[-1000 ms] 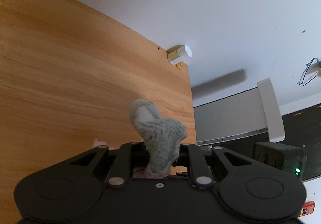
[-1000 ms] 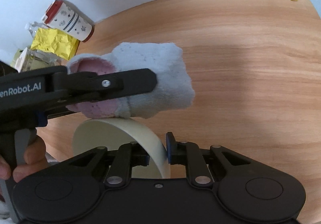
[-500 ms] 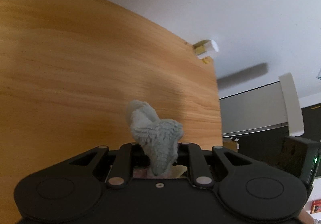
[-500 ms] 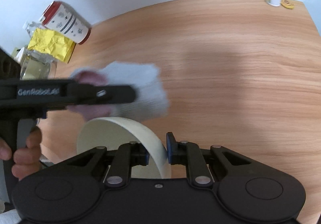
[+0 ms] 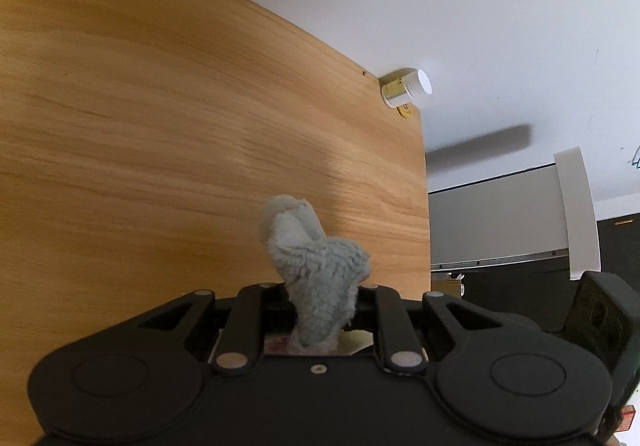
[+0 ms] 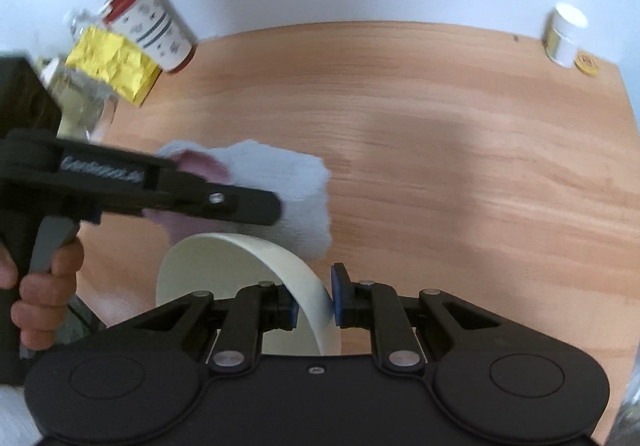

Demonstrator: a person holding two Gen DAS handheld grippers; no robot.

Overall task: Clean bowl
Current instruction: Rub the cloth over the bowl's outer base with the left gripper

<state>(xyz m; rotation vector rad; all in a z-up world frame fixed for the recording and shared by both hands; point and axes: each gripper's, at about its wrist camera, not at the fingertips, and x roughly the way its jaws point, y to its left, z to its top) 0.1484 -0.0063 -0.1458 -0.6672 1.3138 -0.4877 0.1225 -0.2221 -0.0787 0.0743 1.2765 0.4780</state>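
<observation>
**Bowl clamped on edge, cloth just above it**

While the right hand-held gripper (image 6: 314, 310) pinches the rim of the one cream bowl (image 6: 224, 274), the bowl is tipped on edge, its open face turned left, low and near in the right wrist view. Jaws closed on the wall: one blue pad inside, one outside. Bowl is off the tabletop (image 6: 460, 166) or barely on it, can't tell which.

Key relation: the single grey-and-pink cloth (image 6: 288, 182) sits just above and slightly beyond the bowl's upper rim, looks touching or nearly so, blurred. It is clamped in the left hand-held gripper (image 6: 264, 206), whose long axis runs left to right across the frame, tip toward the bowl. In the left wrist view the cloth (image 5: 316, 266) bunches up between closed jaws of that gripper (image 5: 320, 310). The left hand (image 6: 40, 286) grips its handle at the left edge.

Judgement: wipe in progress; the cloth needs to drop down-left into the bowl's open face, left side doing the moving, right side just holding.

Counts: one bowl, one cloth, two grippers. Far left: one red-and-white patterned can (image 6: 156, 30), one yellow foil pack (image 6: 114, 68), some clear glassware, count unclear. Far right corner: one small white-capped jar (image 6: 562, 34), one yellow disc (image 6: 586, 64).
</observation>
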